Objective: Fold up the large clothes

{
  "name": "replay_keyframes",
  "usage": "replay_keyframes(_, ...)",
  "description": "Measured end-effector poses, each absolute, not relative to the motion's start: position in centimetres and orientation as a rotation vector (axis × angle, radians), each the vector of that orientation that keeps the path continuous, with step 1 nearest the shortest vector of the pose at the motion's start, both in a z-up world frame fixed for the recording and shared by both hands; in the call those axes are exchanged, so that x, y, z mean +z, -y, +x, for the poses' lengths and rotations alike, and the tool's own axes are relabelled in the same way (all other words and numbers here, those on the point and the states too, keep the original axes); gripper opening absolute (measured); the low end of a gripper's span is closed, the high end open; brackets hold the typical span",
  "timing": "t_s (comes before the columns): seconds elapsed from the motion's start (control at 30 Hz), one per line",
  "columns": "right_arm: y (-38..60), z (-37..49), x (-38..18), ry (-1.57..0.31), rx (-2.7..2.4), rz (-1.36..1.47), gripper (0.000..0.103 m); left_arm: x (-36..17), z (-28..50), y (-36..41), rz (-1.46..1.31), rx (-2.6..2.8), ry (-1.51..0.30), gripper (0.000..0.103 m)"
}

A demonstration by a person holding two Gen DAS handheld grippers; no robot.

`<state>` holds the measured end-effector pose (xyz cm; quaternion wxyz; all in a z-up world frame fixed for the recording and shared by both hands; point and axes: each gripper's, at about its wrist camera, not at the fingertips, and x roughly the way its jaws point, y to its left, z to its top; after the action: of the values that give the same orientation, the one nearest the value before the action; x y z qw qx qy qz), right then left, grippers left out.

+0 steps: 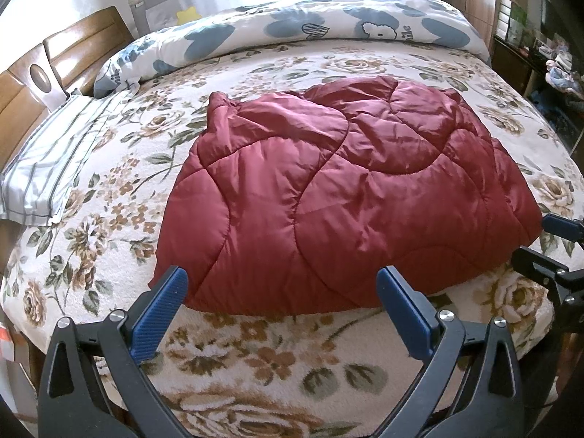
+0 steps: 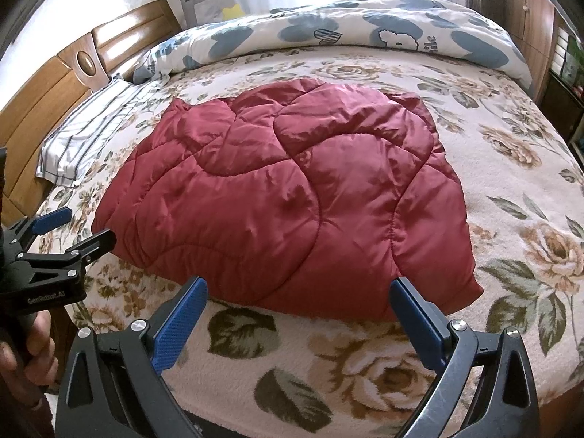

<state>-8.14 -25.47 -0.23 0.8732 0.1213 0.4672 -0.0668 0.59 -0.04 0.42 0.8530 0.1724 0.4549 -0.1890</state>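
Both claws, left (image 1: 281, 294) and right (image 2: 297, 301), hang wide and empty just short of a puffy red jacket (image 1: 346, 189) mid-bed (image 1: 255, 357); light, soft, slick-looking, probably best pinched at its near hem.

Your left hand-held gripper (image 1: 279, 304) and right hand-held gripper (image 2: 298, 309) were black, with ribbed blue finger pads (image 1: 157, 315), silver screws, and "GenRobot.AI" lettering on one body.
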Motion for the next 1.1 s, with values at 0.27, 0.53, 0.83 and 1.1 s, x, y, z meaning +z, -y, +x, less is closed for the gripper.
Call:
replay_keyframes(0.27, 25.6, -8.3, -0.3, -0.971, -0.143, 0.255, 0.100, 0.5, 0.6, 0.1, 0.364, -0.395, -0.954, 0.103)
replay_keyframes(0.53, 25.7, -8.1, -0.2, -0.964, -0.142, 0.256, 0.100, 0.6, 0.9, 0.2, 0.364, -0.396, -0.954, 0.103)
replay_keyframes(0.83, 25.8, -8.0, -0.3, -0.961, -0.139, 0.258, 0.100, 0.5, 1.3, 0.4, 0.361, -0.395, -0.953, 0.103)
replay_keyframes(1.1, 25.8, -7.6, -0.6, -0.965, -0.122, 0.261, 0.100, 0.3, 1.6, 0.9, 0.351, -0.411, -0.948, 0.103)
